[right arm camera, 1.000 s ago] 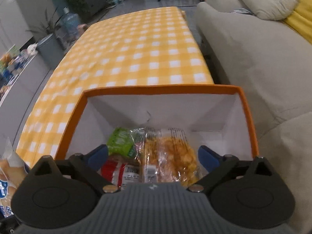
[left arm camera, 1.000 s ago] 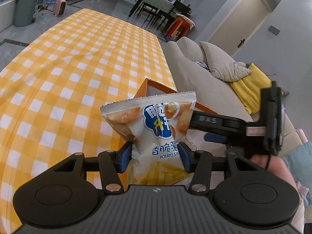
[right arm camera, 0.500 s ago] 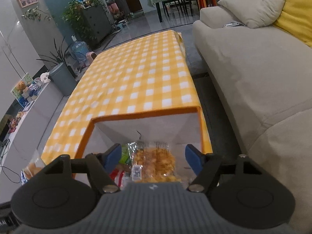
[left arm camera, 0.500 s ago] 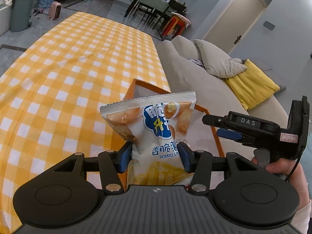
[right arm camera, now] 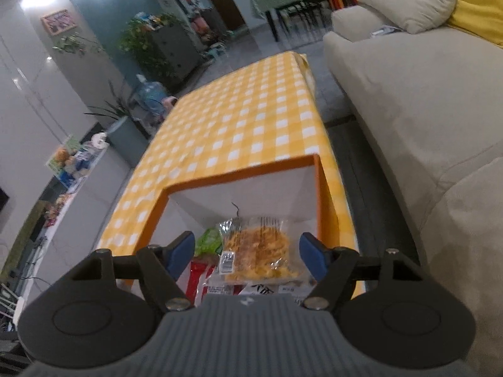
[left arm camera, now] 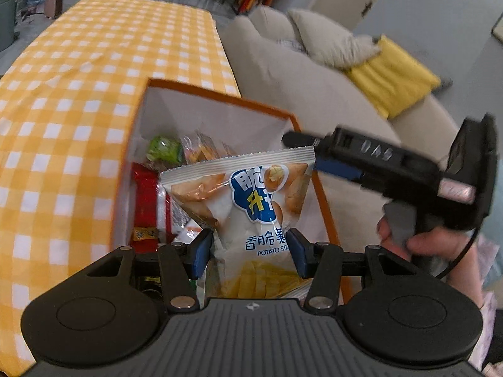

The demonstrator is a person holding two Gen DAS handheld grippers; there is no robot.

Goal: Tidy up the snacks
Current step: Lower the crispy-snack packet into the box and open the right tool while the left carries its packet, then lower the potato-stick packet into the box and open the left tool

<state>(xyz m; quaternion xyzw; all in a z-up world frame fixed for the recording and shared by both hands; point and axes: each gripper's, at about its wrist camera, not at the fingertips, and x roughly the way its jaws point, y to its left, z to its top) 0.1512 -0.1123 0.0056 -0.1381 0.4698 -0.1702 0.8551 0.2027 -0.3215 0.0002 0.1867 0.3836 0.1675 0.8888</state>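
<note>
The left gripper (left arm camera: 250,248) pinches a chip bag (left arm camera: 251,207) between its blue pads, holding it upright over the orange box (left arm camera: 220,100) just ahead. To its right, a hand (left arm camera: 430,245) carries the right gripper (right arm camera: 245,254), whose jaws stand spread with nothing between them. Below it in the box lie a clear snack pack (right arm camera: 261,248), a green packet (right arm camera: 207,242) and a red packet (right arm camera: 198,279).

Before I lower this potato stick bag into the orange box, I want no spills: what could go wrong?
The left gripper pinches only the potato stick bag's lower part, so the bag may tip. The right gripper hovers over the box rim, near the bag's path. Packets already inside may crowd it.
</note>
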